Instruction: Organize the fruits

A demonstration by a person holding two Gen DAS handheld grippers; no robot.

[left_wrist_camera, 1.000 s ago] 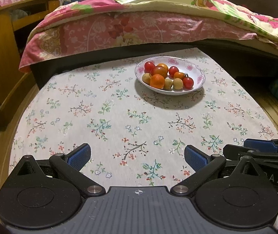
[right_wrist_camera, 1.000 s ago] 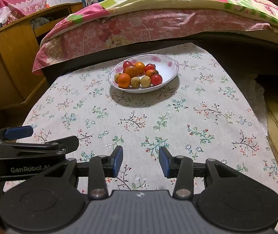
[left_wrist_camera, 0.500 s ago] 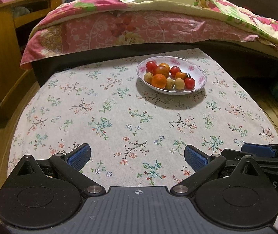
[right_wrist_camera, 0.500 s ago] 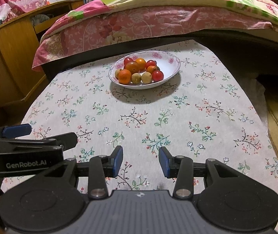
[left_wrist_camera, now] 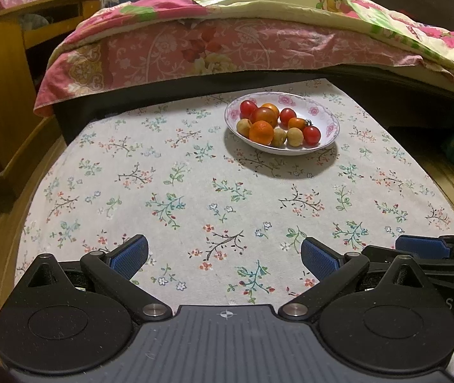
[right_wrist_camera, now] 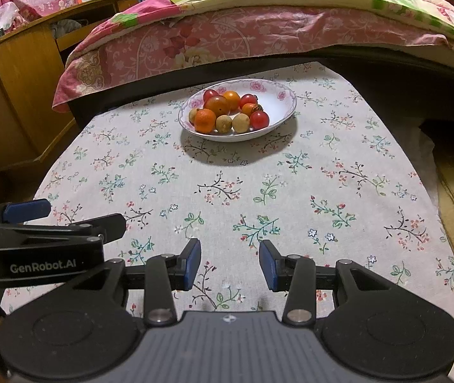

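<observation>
While both grippers hover as before, left gripper [left_wrist_camera: 224, 257] jaws wide, right gripper [right_wrist_camera: 230, 263] jaws narrower, both empty, bowl [left_wrist_camera: 329, 118] unmoved.

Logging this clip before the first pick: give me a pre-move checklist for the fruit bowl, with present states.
1. Left claw empty, jaws wide apart: ok.
2. Right claw empty, jaws narrower but apart: ok.
3. Bowl upright on the tablecloth, away from its edges: ok.
4. All fruit inside the bowl, none on the cloth: ok.
5. Path from both claws to the bowl free of other things: ok.
6. A second container to sort fruit into: not ok, none in view.
</observation>
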